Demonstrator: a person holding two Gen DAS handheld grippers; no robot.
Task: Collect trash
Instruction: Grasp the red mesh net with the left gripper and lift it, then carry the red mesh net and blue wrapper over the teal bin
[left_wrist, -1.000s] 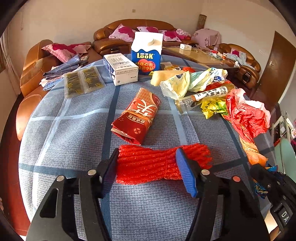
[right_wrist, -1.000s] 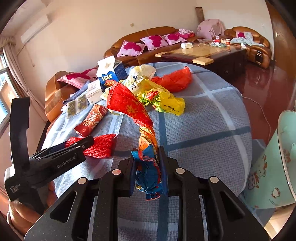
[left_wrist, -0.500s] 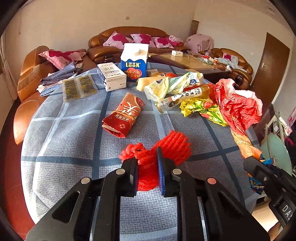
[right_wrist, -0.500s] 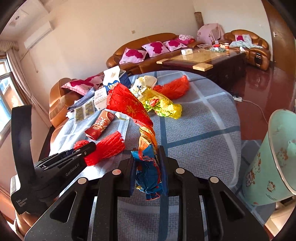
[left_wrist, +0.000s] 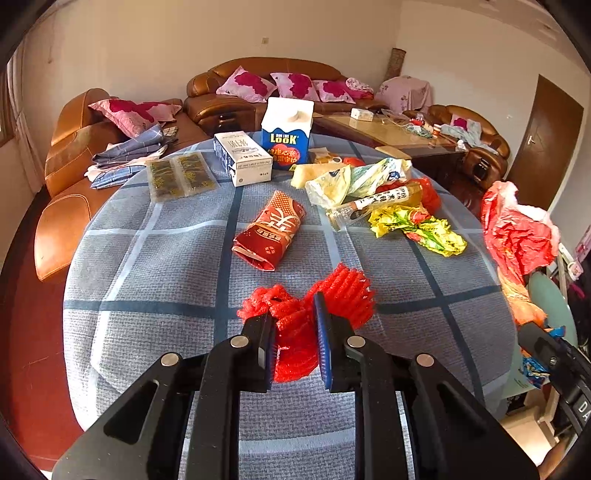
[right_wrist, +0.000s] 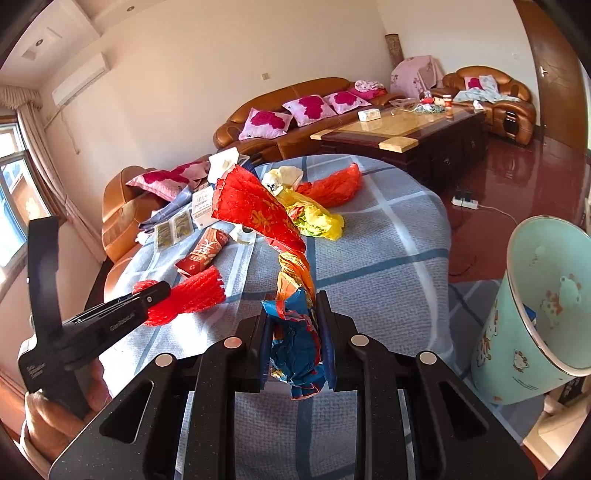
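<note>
Left gripper (left_wrist: 293, 339) clamped on red foam net (left_wrist: 314, 306), bunched between the pads above the checked tablecloth (left_wrist: 155, 266). Right gripper (right_wrist: 293, 343) clamped on twisted plastic bag (right_wrist: 258, 214), red end trailing up and away. Just right of that, pale green bin (right_wrist: 532, 317). Farther across the cloth: red packet (left_wrist: 271, 230), bottle (left_wrist: 373, 203), yellow wrapper (left_wrist: 417, 229), milk carton (left_wrist: 286, 134).

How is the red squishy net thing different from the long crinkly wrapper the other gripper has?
The red foam net is one plain colour, ribbed and bunched short; the twisted wrapper is red, orange and blue, and trails out long. The net is pinched in the left gripper; the wrapper is in the right gripper, near the bin. Both are squeezed tight between shut jaws.
</note>
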